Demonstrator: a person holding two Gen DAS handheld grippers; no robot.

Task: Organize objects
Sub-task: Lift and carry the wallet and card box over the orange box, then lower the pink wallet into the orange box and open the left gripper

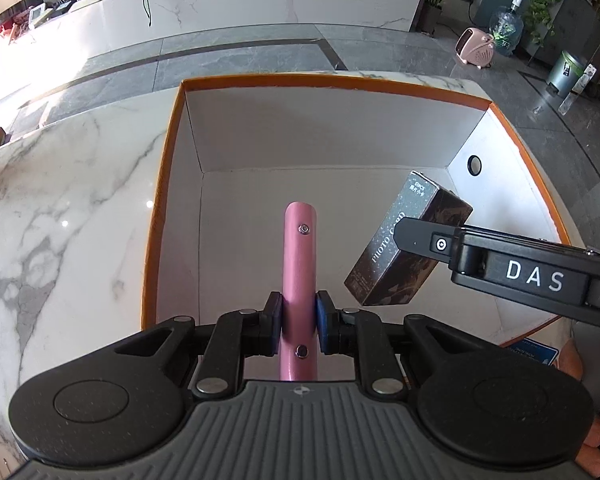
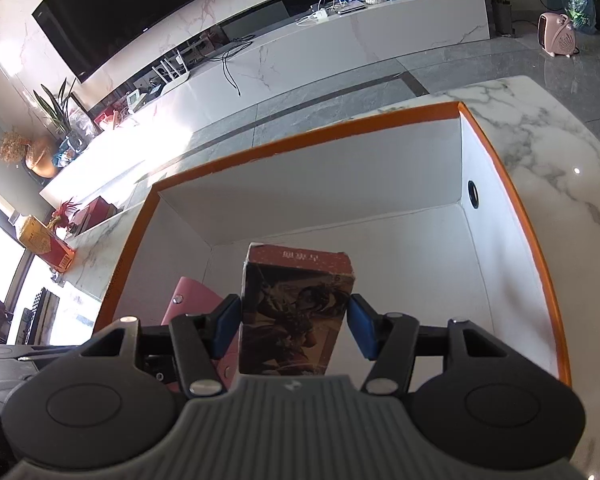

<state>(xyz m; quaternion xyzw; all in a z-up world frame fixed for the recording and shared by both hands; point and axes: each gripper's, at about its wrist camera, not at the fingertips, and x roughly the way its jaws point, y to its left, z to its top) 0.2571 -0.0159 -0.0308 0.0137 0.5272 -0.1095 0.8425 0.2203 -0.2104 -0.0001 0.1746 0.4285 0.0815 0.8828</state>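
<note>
Pink case [image 1: 299, 280], pinched upright in the left tongs [image 1: 299, 316], is hanging at frame centre over the orange-rimmed box [image 1: 162, 200]; right tongs [image 2: 294, 326] are gripping the dark carton [image 2: 296, 312] alongside, lower right.

You have a slim pink case [image 1: 299, 256] clamped upright between the left tongs [image 1: 299, 320], over the orange-rimmed white box [image 1: 162, 200]. A dark "PHOTO CARD" carton [image 2: 296, 312] sits tilted between the right tongs [image 2: 296, 330].
</note>
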